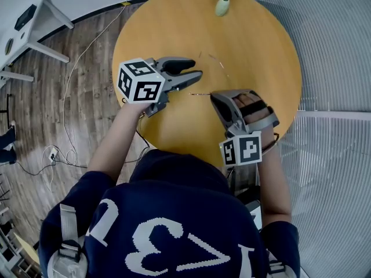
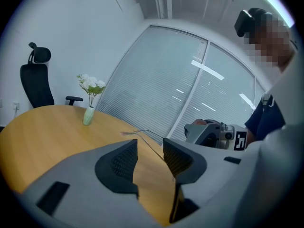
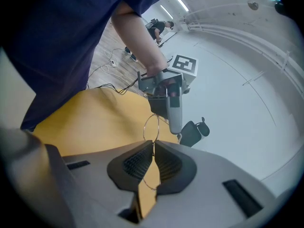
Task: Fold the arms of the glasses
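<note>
The right gripper (image 3: 153, 146) fingers pinch the glasses (image 3: 151, 127) rim as an anchor, while the left gripper (image 2: 150, 144) fingers stand spread beside 1 arm (image 2: 141, 137), apparently to fold it.

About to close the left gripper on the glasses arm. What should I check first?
1. Right gripper holds the glasses: ok, jaws shut on the wire rim.
2. Left gripper ready: ok, jaws apart.
3. Glasses arm inside the left jaws: ok, it crosses the gap, not pinched.
4. How far either arm is folded: cannot tell, the wire is too thin.
5. Vase out of the way: ok, at the table's far edge.
</note>
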{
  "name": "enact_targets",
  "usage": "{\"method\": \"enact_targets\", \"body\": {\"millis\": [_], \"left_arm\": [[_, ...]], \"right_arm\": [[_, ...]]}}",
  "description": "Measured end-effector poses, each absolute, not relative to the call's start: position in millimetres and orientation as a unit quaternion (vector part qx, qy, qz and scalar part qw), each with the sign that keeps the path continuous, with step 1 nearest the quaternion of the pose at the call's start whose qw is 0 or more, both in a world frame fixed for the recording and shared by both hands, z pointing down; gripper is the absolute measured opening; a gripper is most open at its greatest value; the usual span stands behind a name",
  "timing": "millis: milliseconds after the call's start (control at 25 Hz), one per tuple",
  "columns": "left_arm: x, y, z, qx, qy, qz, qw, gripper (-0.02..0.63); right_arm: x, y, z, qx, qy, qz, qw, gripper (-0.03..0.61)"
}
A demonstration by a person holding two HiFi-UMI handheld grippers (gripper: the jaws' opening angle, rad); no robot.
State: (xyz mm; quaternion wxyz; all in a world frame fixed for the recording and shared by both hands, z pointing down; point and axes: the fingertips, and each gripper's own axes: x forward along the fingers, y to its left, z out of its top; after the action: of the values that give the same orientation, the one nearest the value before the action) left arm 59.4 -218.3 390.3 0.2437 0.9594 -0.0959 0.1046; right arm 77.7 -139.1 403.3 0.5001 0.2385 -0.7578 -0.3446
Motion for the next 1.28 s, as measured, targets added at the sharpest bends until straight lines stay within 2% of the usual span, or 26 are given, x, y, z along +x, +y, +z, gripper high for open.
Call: {"method": "enact_targets", "body": {"millis": [200, 640, 1000, 1080, 1160, 1280], "left_arm": [[75.0, -189.4, 398.4, 0.965, -0.035, 0.173, 0.194, 0.16], [87.1, -169.4, 396.3, 0.956, 0.055, 0.202, 0.205, 0.147], [80.4, -195.7, 381.9, 0.964, 0.005, 0.14, 0.226, 0.147], [79.0, -198.6, 389.8, 0.964, -0.009, 0.16, 0.213, 0.12], [76.4, -204.3, 395.6, 0.963, -0.029, 0.17, 0.207, 0.056], [72.9, -210.6, 397.9, 0.962, -0.049, 0.164, 0.212, 0.032]], "right_arm": [[75.7, -131.1, 407.3, 0.224, -0.756, -0.356, 0.502, 0.035], [64.5, -129.4, 406.3, 0.194, -0.762, -0.359, 0.502, 0.035], [66.1, -121.6, 409.7, 0.197, -0.766, -0.354, 0.5, 0.035], [65.4, -121.3, 408.7, 0.198, -0.765, -0.355, 0.499, 0.035], [64.6, -122.6, 407.3, 0.199, -0.766, -0.356, 0.497, 0.035], [63.9, -124.4, 406.2, 0.2, -0.765, -0.356, 0.497, 0.035]]}}
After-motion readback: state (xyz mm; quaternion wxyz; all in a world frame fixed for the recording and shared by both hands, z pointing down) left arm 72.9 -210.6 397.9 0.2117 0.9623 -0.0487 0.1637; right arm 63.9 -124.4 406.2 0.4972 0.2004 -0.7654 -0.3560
